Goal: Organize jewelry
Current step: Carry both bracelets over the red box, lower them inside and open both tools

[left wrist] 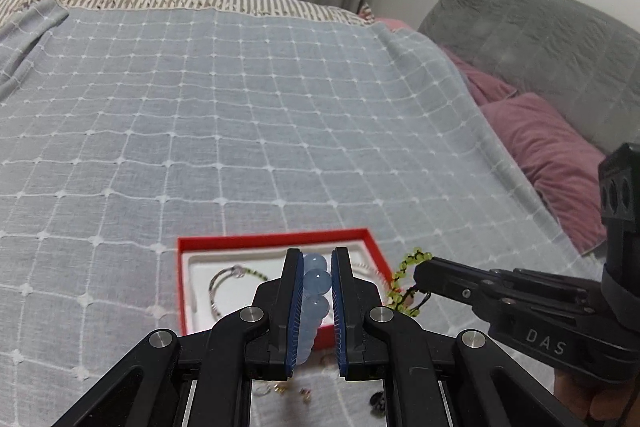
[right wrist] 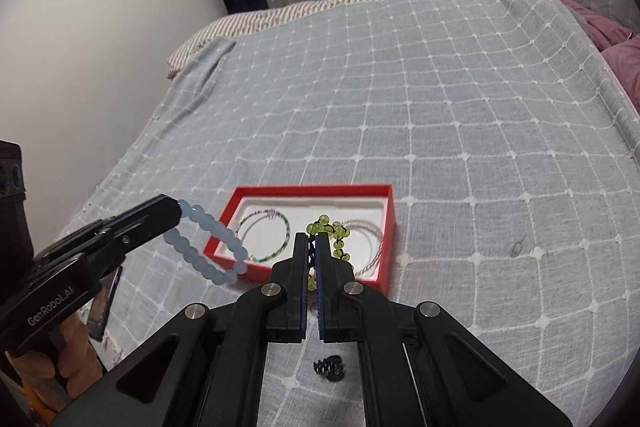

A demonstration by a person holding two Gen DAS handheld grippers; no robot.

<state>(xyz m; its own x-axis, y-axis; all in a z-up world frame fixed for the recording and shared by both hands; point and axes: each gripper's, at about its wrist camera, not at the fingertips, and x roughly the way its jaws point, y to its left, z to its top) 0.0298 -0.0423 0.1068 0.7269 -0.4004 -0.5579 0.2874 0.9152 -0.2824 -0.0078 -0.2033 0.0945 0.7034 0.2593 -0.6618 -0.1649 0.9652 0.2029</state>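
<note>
A red jewelry box (right wrist: 384,203) with a white lining sits on the blue checked bedspread; it also shows in the left wrist view (left wrist: 276,238). Inside lie a thin beaded bracelet (right wrist: 264,235) and a thin pale bangle (right wrist: 374,251). My left gripper (left wrist: 316,267) is shut on a light blue bead bracelet (left wrist: 316,283), held above the box's near left side (right wrist: 208,247). My right gripper (right wrist: 313,247) is shut on a green bead bracelet (right wrist: 334,233), held over the box; in the left wrist view the bracelet (left wrist: 404,277) hangs at the box's right edge.
A small black coiled piece (right wrist: 330,367) lies on the bedspread below my right gripper. Small loose jewelry bits (left wrist: 280,389) lie near the front edge. A small metal pin (right wrist: 518,245) lies right of the box. Pink pillows (left wrist: 552,155) and a grey cushion (left wrist: 532,39) lie at the right.
</note>
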